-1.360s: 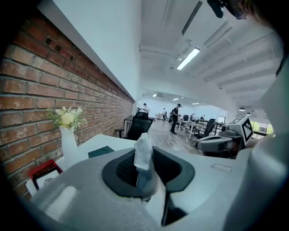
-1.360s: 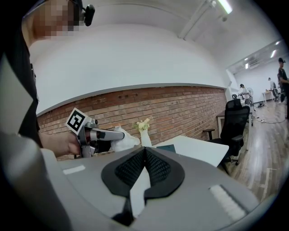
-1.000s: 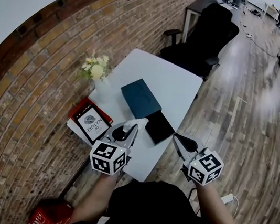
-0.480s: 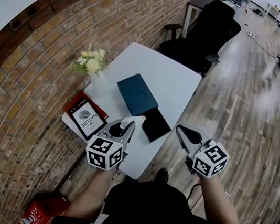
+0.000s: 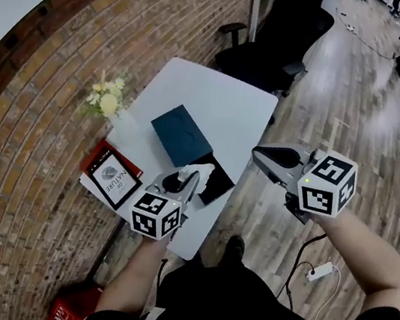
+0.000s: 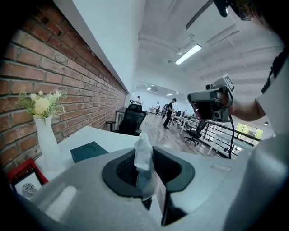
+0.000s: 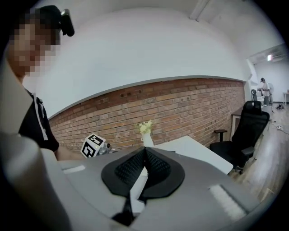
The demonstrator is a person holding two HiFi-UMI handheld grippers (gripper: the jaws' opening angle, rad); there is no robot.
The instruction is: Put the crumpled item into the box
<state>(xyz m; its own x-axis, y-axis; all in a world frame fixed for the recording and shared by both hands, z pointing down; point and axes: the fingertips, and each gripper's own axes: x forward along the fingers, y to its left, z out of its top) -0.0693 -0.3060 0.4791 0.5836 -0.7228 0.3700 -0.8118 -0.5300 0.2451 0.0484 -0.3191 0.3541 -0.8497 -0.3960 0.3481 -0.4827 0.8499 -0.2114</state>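
Where the left gripper [image 5: 187, 179] hangs over the near edge of the white table [image 5: 225, 103], its claw pinches the white crumpled item [image 5: 203, 171], which sticks up between the pads. The black box [image 5: 217, 186] sits on the table just past it, partly hidden behind the item. A flat dark green piece [image 5: 181, 136] lies just beside the box. The right gripper [image 5: 256, 154] is off the table's side, its claw pressed together with nothing in it.
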